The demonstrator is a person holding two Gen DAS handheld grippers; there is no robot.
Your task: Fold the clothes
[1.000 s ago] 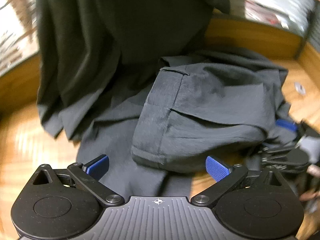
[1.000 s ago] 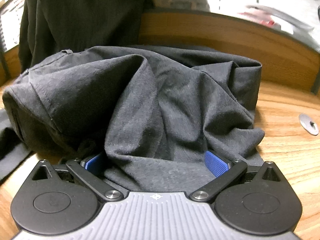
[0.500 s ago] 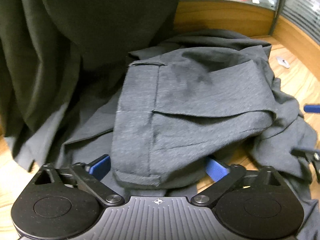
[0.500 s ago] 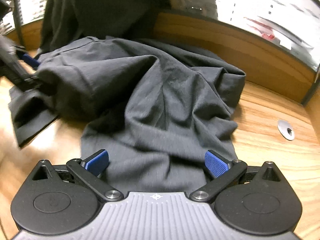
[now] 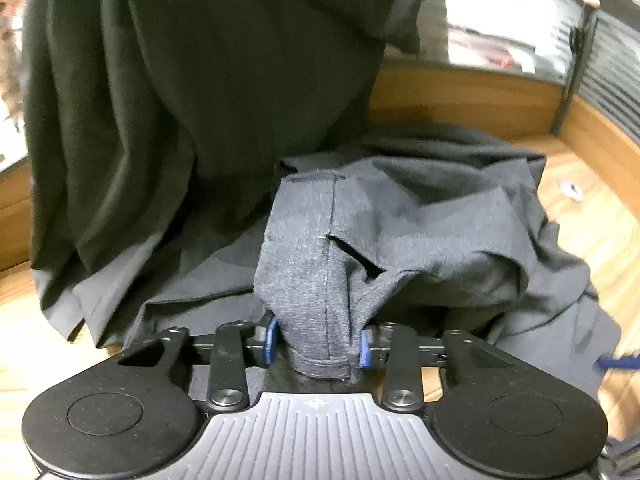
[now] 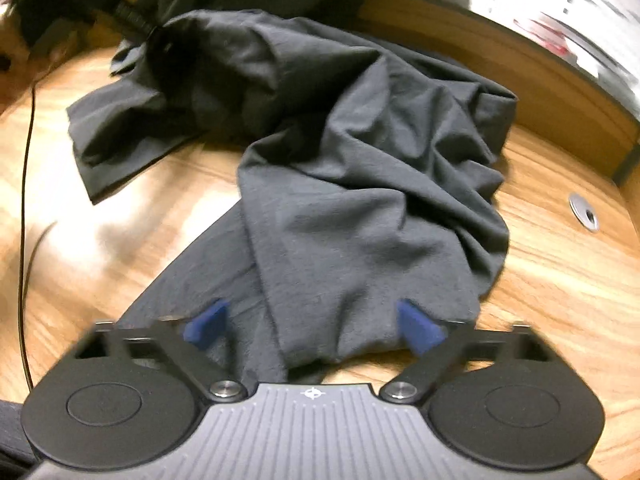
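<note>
Left wrist view: the left gripper point(image 5: 316, 344) is closing on a hemmed edge of the dark grey garment point(image 5: 420, 232) crumpled on the wooden table point(image 6: 560, 272). The right gripper point(image 6: 312, 326) is also closing, jaws apart, straddling another fold. The step appears to be grasping; next, lift and spread. A second ago both stood wide open.

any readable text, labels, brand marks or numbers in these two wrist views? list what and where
No readable text in either view.
Left gripper body: a small crosshair symbol, no letters.
Right gripper body: the same crosshair symbol.
Dark garment: no tag or print visible.
Background behind the wooden table: red and white patches, too blurred to read.
</note>
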